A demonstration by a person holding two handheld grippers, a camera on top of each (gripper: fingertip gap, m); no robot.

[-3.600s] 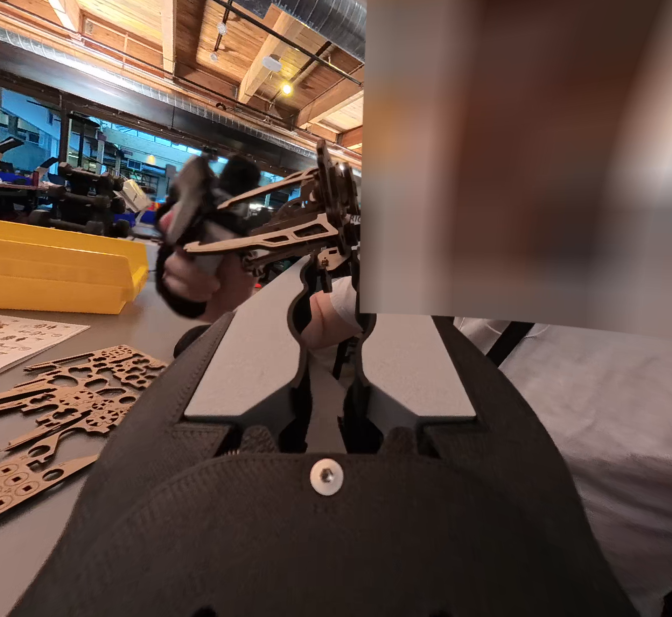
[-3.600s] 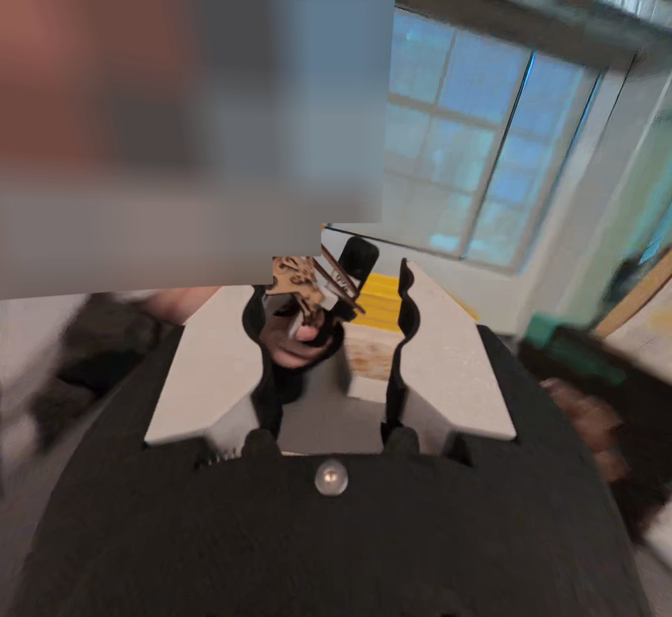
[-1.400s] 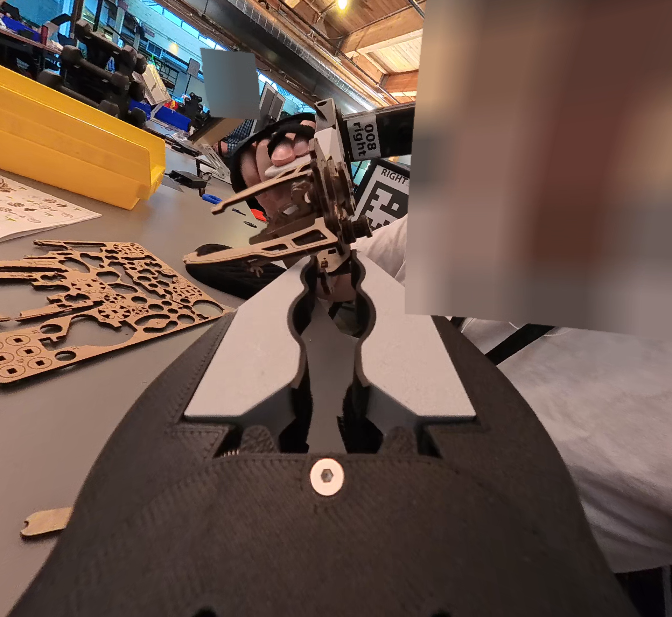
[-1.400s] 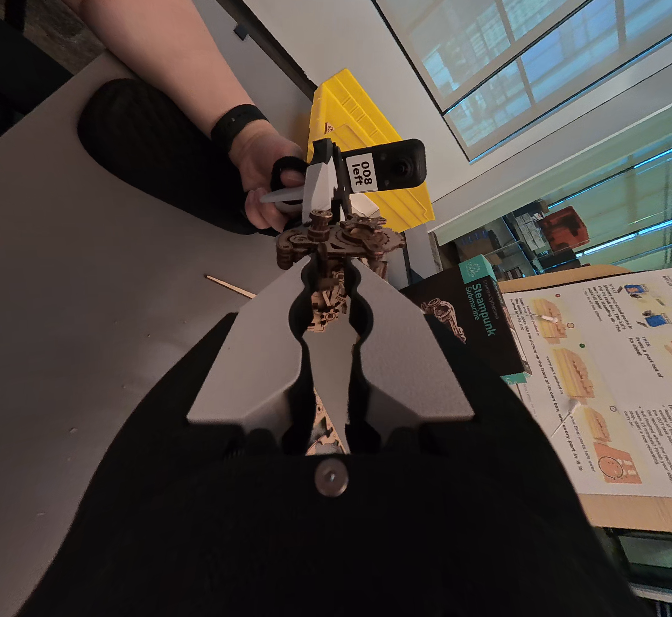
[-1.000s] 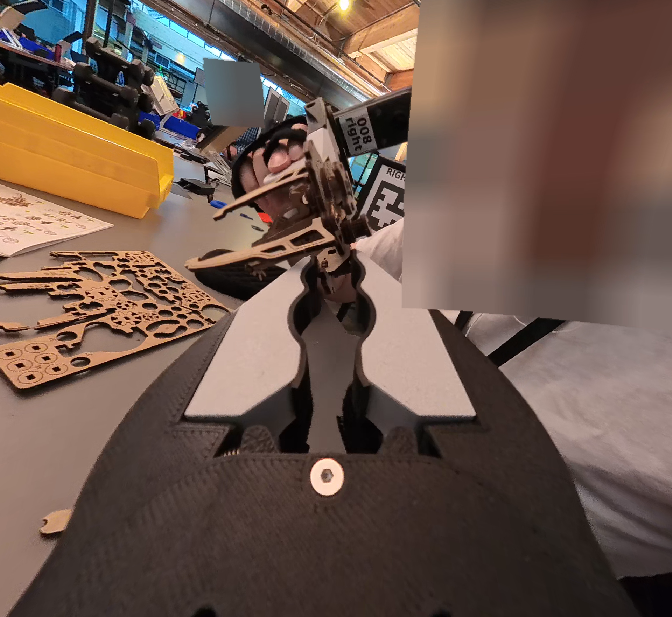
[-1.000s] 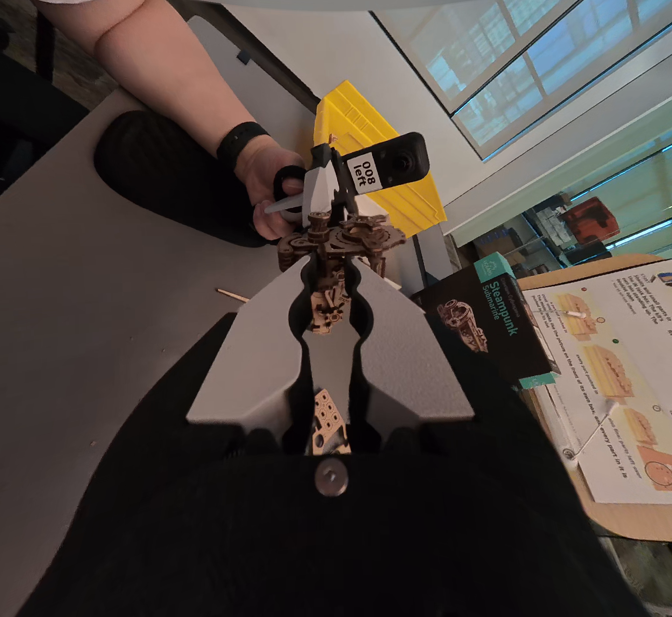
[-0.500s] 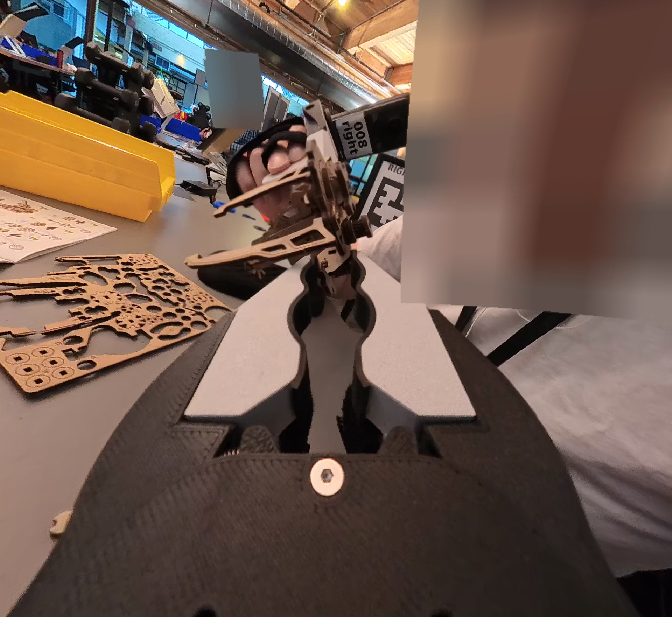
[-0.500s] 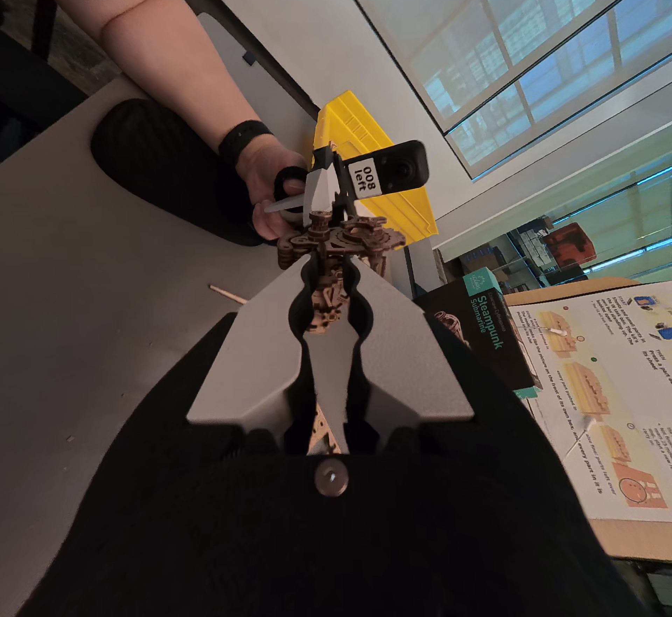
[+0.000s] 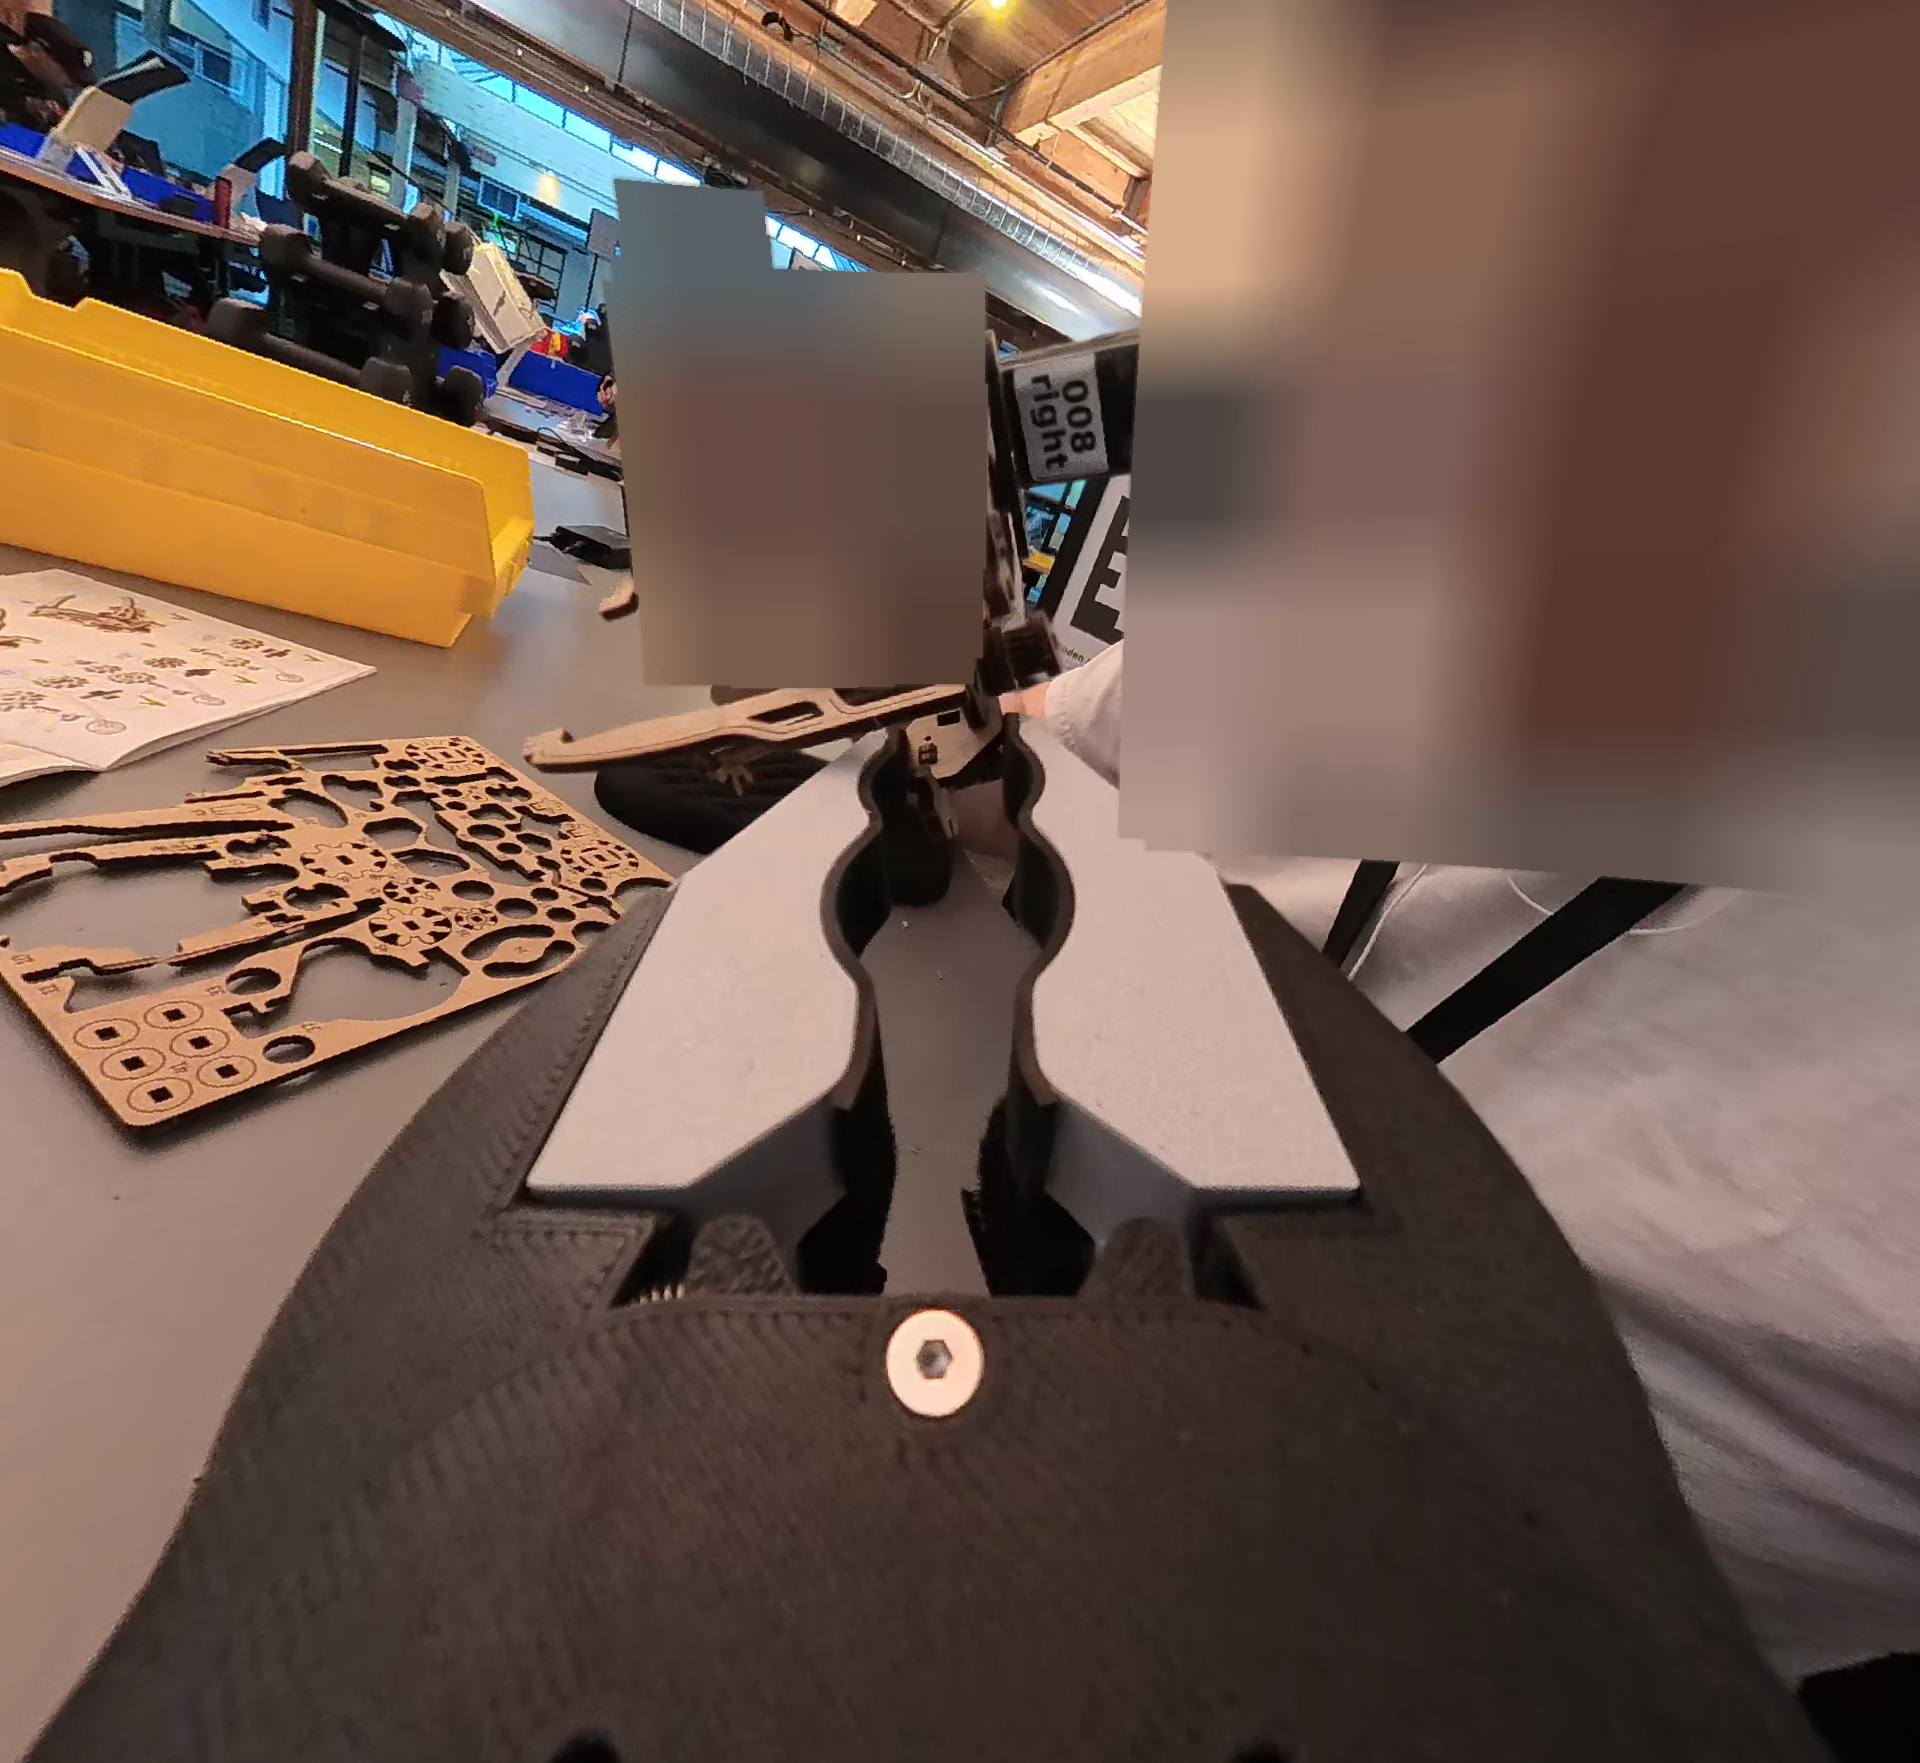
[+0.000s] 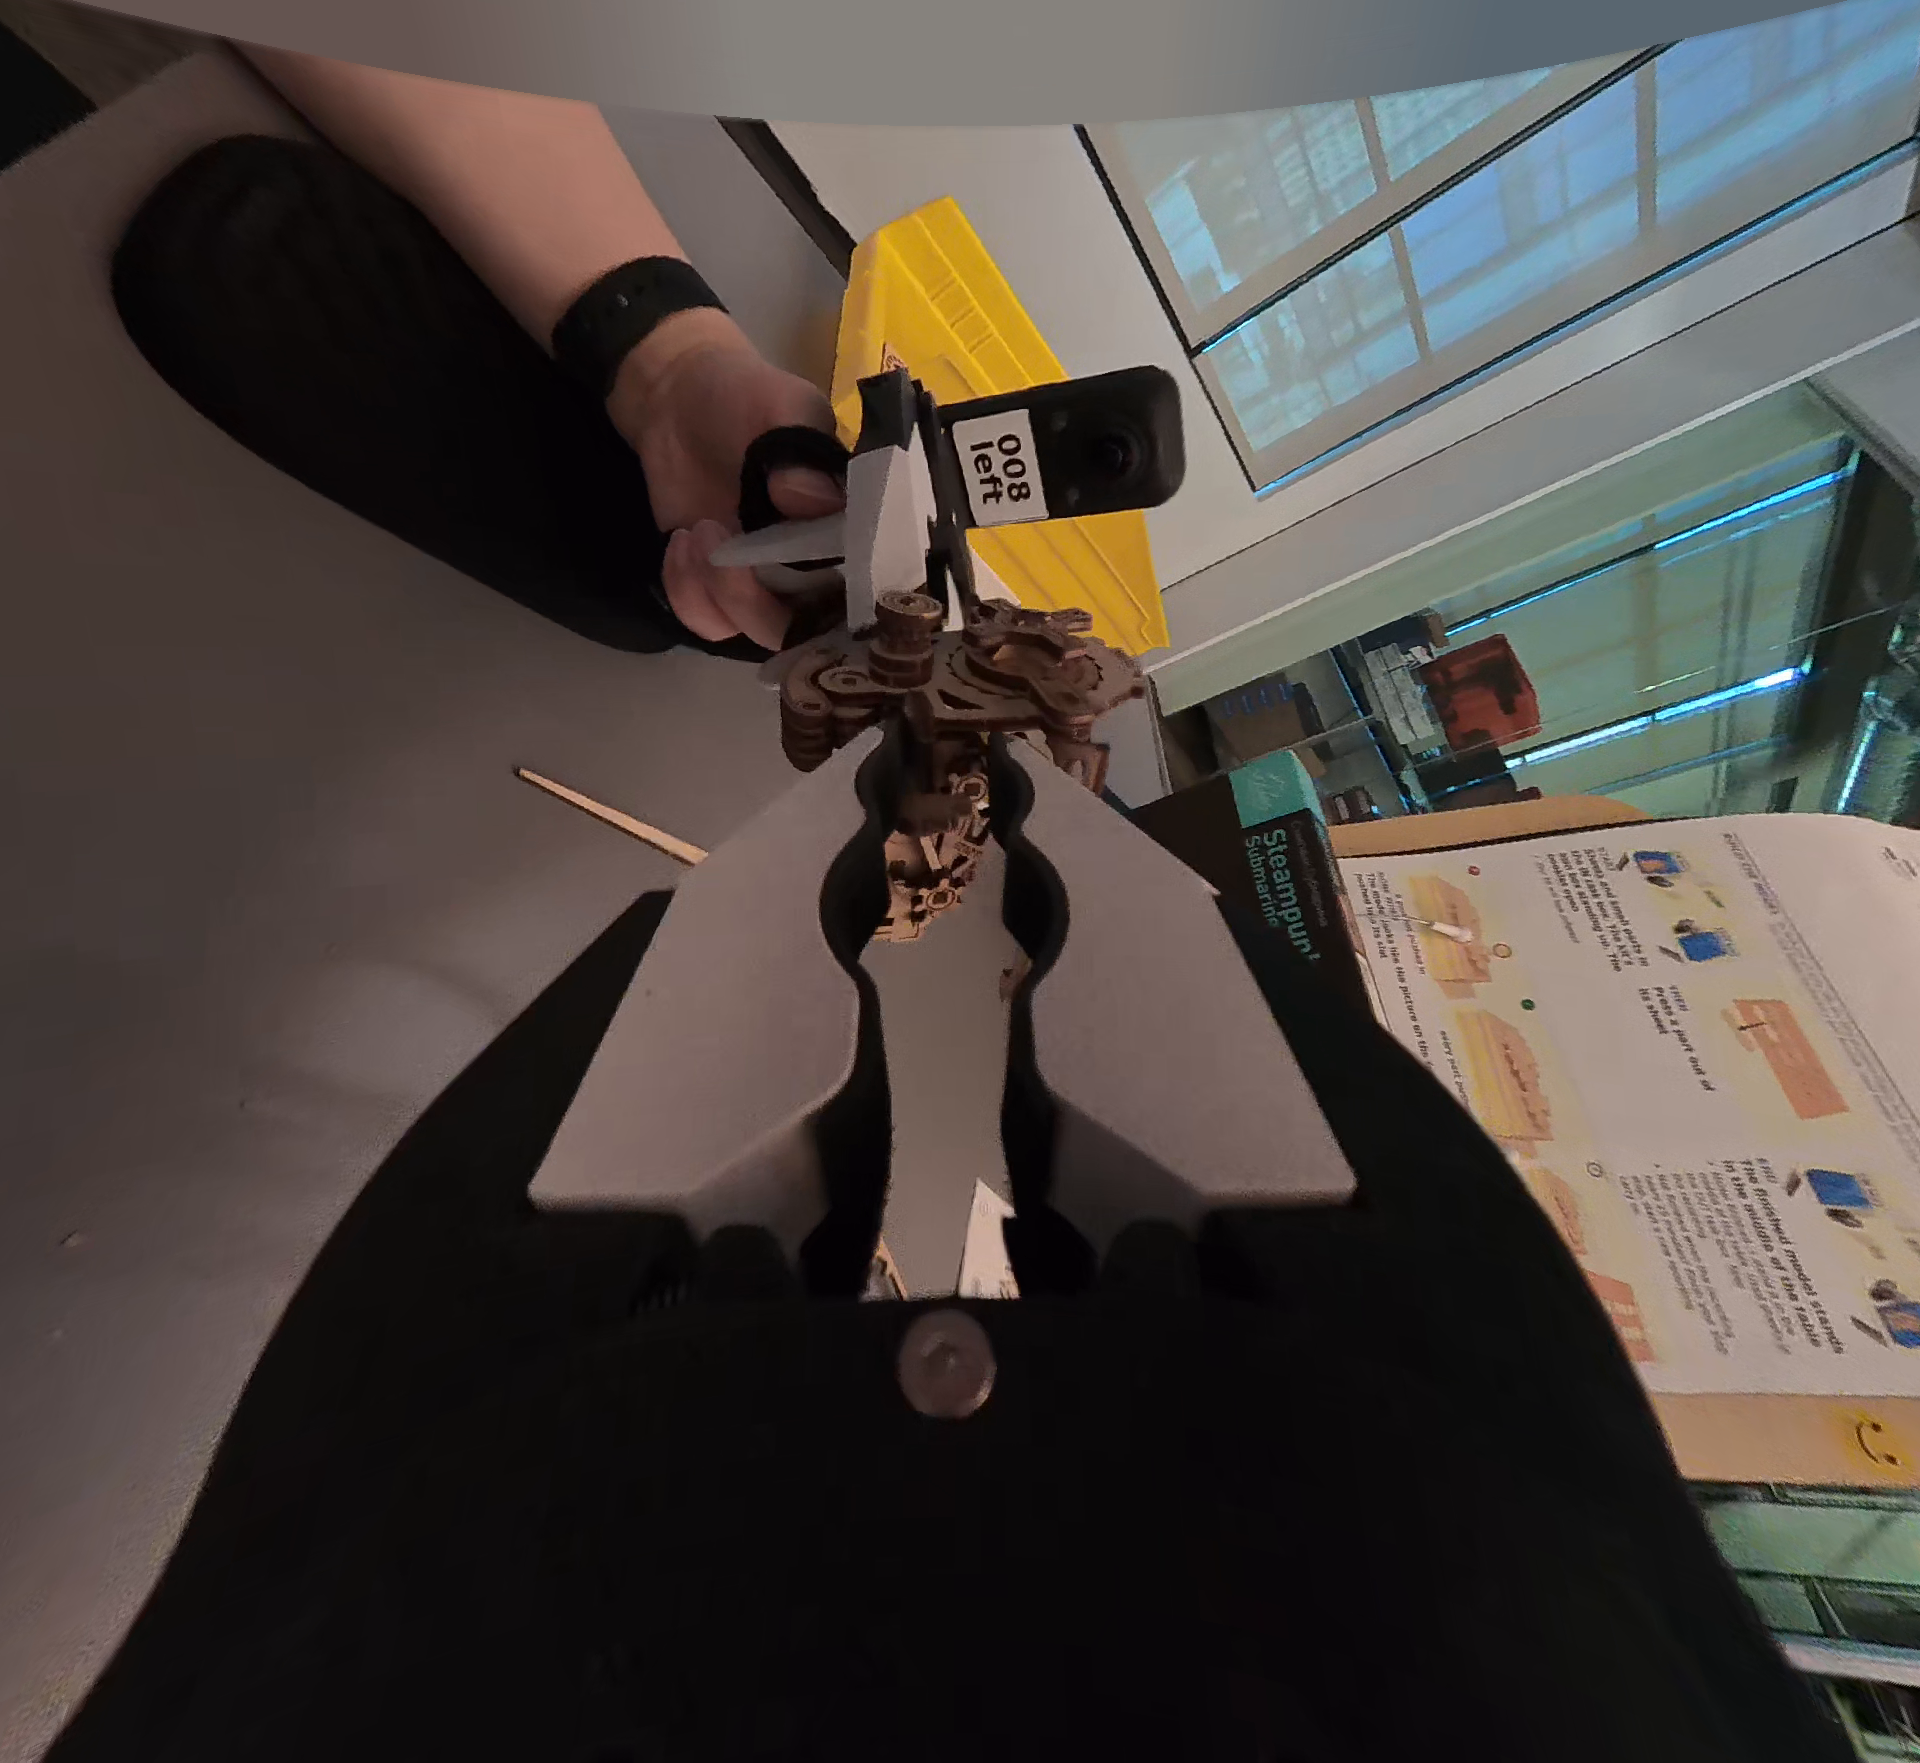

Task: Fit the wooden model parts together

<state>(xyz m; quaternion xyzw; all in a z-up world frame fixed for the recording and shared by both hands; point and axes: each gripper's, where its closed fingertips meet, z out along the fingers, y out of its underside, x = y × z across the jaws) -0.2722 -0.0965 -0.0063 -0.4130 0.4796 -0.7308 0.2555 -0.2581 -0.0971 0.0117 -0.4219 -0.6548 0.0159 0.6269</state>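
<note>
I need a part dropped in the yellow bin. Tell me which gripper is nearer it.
Left. In the right wrist view the left gripper sits between the right gripper and the bin; both grip the model.

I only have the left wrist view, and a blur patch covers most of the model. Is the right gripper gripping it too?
Observer: Yes. In the right wrist view, the right gripper has its fingers shut on the wooden model, just below the model's geared plate.
Operator: Where does my left gripper meet it from that side?
Observer: The left gripper comes in from the far side, with its tips at the small gear on the model's far edge.
Operator: Anything loose on the table over there?
Observer: A thin wooden stick lies on the table, left of the right gripper and apart from the model.
</note>
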